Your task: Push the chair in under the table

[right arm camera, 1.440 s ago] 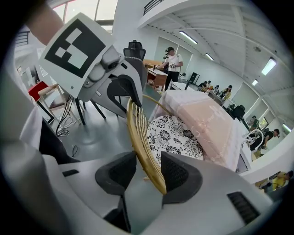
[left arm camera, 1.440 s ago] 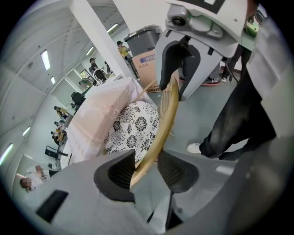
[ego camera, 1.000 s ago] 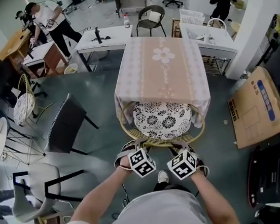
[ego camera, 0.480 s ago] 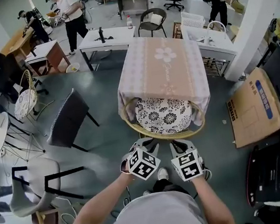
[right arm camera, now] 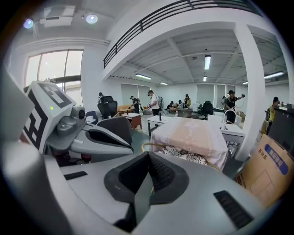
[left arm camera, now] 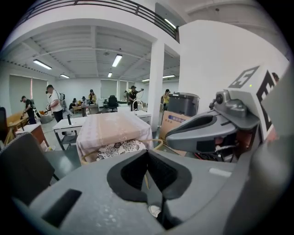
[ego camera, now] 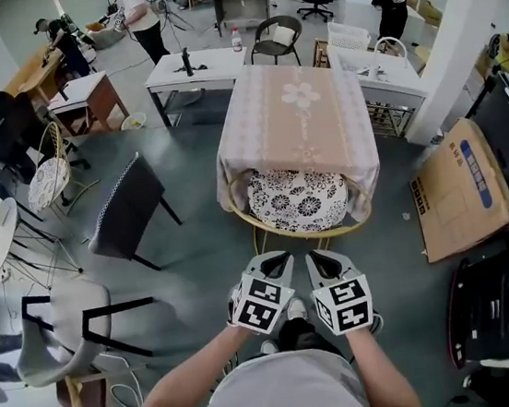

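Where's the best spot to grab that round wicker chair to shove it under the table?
On the chair, take the near curved rim, coming from the person's side: that thin hoop sticks out past the tablecloth, so jaws can close over it.

Wicker chair (ego camera: 298, 203) partly hidden by the tablecloth (ego camera: 295, 123)

The cloth covers the chair's far side and everything beneath the tabletop. In their own views, the left gripper (left arm camera: 147, 156) and right gripper (right arm camera: 148, 158) each block the chair's lower part. Print on the cardboard box (ego camera: 462, 187) is too small to read.
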